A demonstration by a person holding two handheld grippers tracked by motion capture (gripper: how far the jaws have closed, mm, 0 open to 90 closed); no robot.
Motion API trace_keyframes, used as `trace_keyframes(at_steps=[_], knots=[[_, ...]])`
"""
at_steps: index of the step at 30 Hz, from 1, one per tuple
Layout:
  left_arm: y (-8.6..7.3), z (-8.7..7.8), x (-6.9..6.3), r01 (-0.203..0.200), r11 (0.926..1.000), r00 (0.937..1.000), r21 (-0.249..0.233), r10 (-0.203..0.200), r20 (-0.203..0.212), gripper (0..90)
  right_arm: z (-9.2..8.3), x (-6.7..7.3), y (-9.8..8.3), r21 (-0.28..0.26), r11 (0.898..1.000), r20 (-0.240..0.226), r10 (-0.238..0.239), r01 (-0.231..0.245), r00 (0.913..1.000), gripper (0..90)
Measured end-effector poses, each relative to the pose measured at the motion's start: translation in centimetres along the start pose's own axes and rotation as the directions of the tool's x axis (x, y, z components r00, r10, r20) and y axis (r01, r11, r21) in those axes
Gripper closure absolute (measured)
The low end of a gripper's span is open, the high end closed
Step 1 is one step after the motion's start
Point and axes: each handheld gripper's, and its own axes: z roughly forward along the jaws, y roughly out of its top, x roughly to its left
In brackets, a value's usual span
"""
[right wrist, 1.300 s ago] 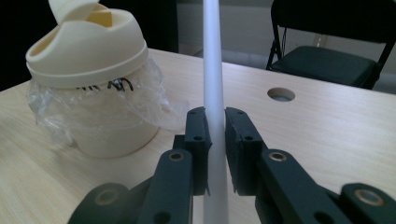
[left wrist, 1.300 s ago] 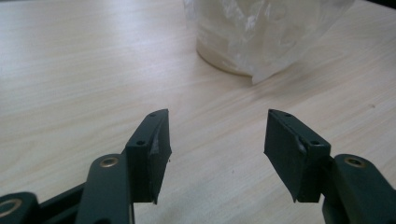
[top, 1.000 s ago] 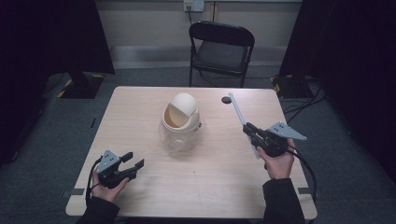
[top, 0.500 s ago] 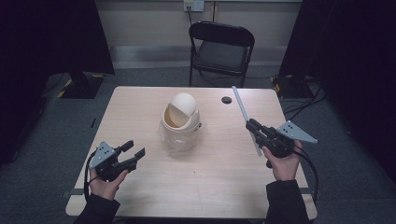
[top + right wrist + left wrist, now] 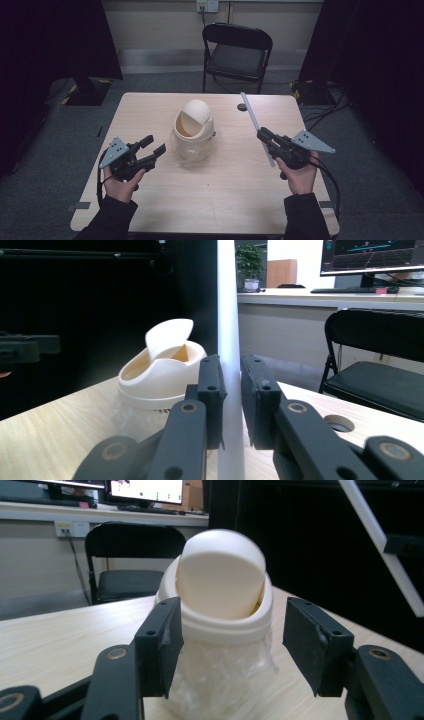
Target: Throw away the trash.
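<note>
**Remote operator:** Nearest me, I have my left hand-held gripper [image 5: 151,146] over the near-left part of the desk [image 5: 225,200], jaws spread apart with nothing between them. It points at the small swing-lid bin [image 5: 193,131], which stands just beyond its tips.

**Observer:** And the right one?

**Remote operator:** My right hand-held gripper [image 5: 262,133] sits over the right side of the desk, jaws closed on a long white strip [image 5: 251,114]. In the right gripper view the strip [image 5: 227,340] rises straight up between the two pads.

**Observer:** Where exactly is the bin?

**Remote operator:** Upright near the middle of the desk, between the two grippers. Its cream domed lid [image 5: 220,580] is tilted, and a clear plastic liner [image 5: 225,675] bunches around the body below the rim.

**Observer:** Farther back?

**Remote operator:** A round black cable port [image 5: 242,107] lies near the desk's far edge, just beside the strip's far end. Beyond the desk stands a black folding chair [image 5: 236,52] against the wall.
</note>
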Motion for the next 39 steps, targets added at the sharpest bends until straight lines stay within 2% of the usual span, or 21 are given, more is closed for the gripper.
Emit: trace_keyframes(at_steps=[7, 15, 25, 32, 33, 35, 39], knots=[[1.4, 1.2, -0.9, 0.004, 0.9993, 0.9994, -0.037, -0.003, 0.036, 41.9, 0.1, 0.6, 0.0, -0.008, 1.000, -0.025, -0.003, 0.003, 0.9997, 80.6], [3.1, 3.2, -2.6, 0.000, 0.9973, 0.9965, -0.074, 0.006, 0.084, 43.3, 0.3, 1.1, -0.3, -0.017, 1.000, -0.051, 0.004, -0.005, 0.9987, 80.6], [4.4, 6.1, -4.7, 0.016, 0.9951, 0.9886, -0.098, -0.001, 0.151, 45.6, 0.4, 1.5, -0.5, -0.017, 1.000, -0.072, 0.006, -0.007, 0.9974, 80.6], [4.9, 8.0, -5.9, 0.024, 0.9954, 0.9821, -0.093, -0.007, 0.188, 47.5, 0.4, 1.8, -0.5, -0.021, 1.000, -0.080, 0.003, -0.005, 0.9968, 80.7], [4.9, 8.2, -6.1, 0.043, 0.9940, 0.9805, -0.100, -0.023, 0.195, 47.5, 0.4, 1.8, -0.6, -0.024, 1.000, -0.086, 0.003, -0.005, 0.9963, 80.7], [5.0, 8.5, -6.2, 0.043, 0.9942, 0.9798, -0.098, -0.023, 0.199, 47.5, 0.4, 1.9, -0.6, -0.027, 1.000, -0.087, 0.004, -0.006, 0.9962, 80.7], [5.1, 9.9, -7.1, 0.059, 0.9941, 0.9745, -0.091, -0.037, 0.221, 47.5, 0.6, 2.2, -0.8, -0.025, 1.000, -0.103, -0.002, -0.001, 0.9946, 80.7]])
